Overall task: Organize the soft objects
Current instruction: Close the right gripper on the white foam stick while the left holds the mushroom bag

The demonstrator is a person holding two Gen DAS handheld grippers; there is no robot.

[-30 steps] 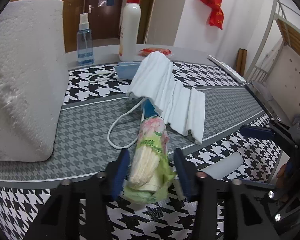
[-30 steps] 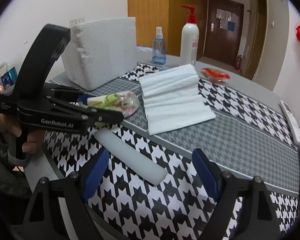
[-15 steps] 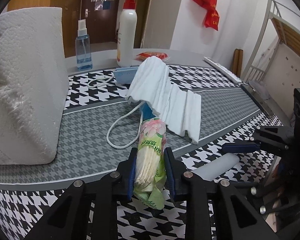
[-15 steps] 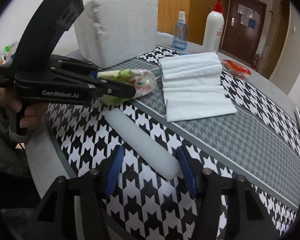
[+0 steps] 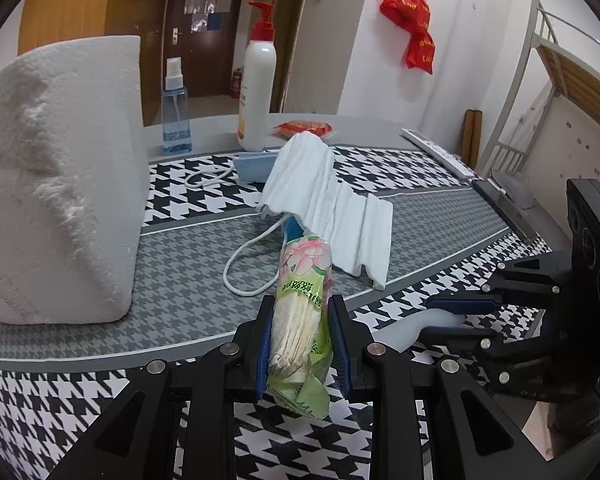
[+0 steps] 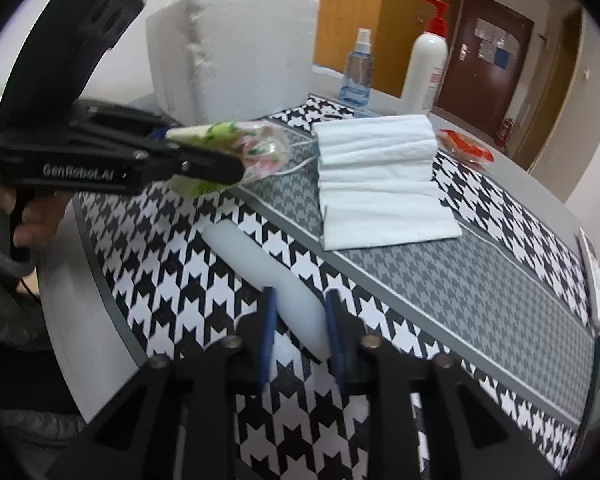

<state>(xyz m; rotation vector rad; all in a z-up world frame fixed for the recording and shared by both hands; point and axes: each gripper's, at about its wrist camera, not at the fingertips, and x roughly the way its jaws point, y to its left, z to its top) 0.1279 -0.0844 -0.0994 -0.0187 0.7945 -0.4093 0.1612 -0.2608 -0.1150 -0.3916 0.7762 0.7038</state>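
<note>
A large white paper-towel block (image 5: 60, 184) stands on the houndstooth table (image 5: 400, 168), beside a pleated white cloth (image 6: 380, 184). The left tool (image 5: 300, 336) clamps a floral tissue pack (image 5: 304, 304) above the table's near edge. The right tool (image 6: 300, 320), blurred, appears closed around a pale foam cylinder (image 6: 260, 268) lying on the table.

Your big white paper towel block (image 5: 60, 176) sits left of the folded white cloth (image 5: 332, 204); behind them stand the clear spray bottle (image 5: 176, 116) and white pump bottle (image 5: 258, 92)
</note>
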